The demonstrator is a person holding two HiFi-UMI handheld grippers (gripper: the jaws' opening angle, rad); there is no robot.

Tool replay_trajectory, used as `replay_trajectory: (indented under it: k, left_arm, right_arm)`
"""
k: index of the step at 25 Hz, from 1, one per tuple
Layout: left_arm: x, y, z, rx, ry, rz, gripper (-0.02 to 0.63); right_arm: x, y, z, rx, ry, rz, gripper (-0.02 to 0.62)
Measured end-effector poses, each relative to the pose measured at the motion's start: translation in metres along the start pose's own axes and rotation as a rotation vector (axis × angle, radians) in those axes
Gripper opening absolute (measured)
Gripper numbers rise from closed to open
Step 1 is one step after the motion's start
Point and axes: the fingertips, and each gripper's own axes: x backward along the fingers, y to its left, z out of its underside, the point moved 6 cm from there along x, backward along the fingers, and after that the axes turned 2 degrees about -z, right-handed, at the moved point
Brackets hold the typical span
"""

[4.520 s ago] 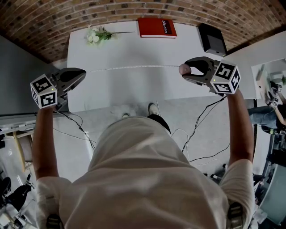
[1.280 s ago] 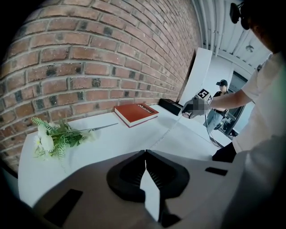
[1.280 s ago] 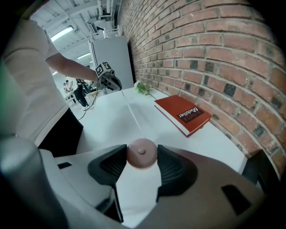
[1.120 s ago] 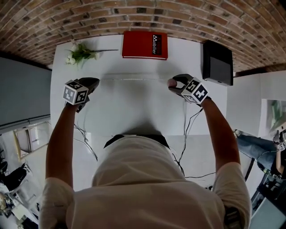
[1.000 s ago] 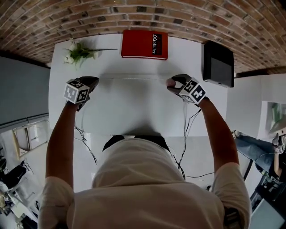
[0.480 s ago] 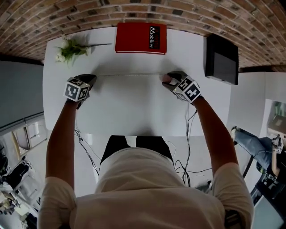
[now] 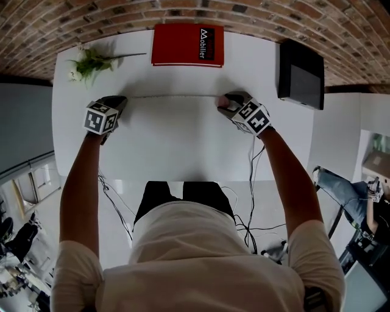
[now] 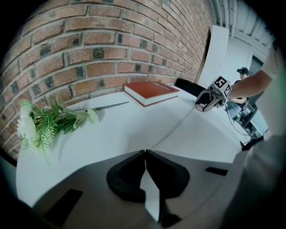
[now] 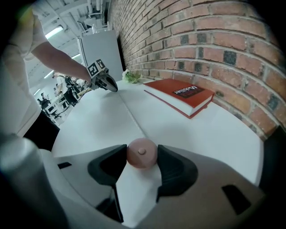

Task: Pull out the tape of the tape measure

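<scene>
A small round pink tape measure [image 9: 141, 153] sits between the jaws of my right gripper [image 9: 141, 154], which is shut on its sides. Its thin pale tape [image 7: 173, 96] runs out straight to the left, low over the white table [image 7: 183, 146]. My left gripper [image 8: 145, 152] is shut on the tape's free end. In the head view the left gripper [image 7: 120, 100] is at the table's left, the right gripper [image 7: 224, 102] right of centre, and the pink case [image 7: 223, 105] shows at its tips. I cannot tell whether the tape [image 8: 176, 129] touches the tabletop.
A red book [image 7: 187, 45] lies at the table's back edge, just beyond the tape. A sprig of white flowers [image 7: 88, 61] lies at the back left, and a black box [image 7: 300, 74] at the back right. A brick wall [image 7: 256, 15] stands behind the table. Cables [image 7: 250, 183] hang off the near edge.
Both grippers have come down from in front of the person to just over the table, the tape still stretched between them. Neither grip has changed.
</scene>
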Motion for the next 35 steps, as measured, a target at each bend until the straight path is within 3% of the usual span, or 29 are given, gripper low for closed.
replay_trajectory:
  k: [15, 25, 35]
  left_arm:
    - [0.000, 0.000, 0.005, 0.032, 0.005, -0.028, 0.093]
    - [0.027, -0.010, 0.000, 0.044, -0.031, -0.075, 0.103]
    - [0.070, -0.046, -0.001, 0.093, -0.120, -0.129, 0.101]
  right_arm:
    - [0.001, 0.002, 0.002, -0.013, -0.005, 0.044, 0.225]
    - [0.023, 0.005, 0.006, -0.025, -0.053, 0.082, 0.225]
    - [0.056, 0.021, 0.013, -0.048, -0.127, 0.148, 0.222]
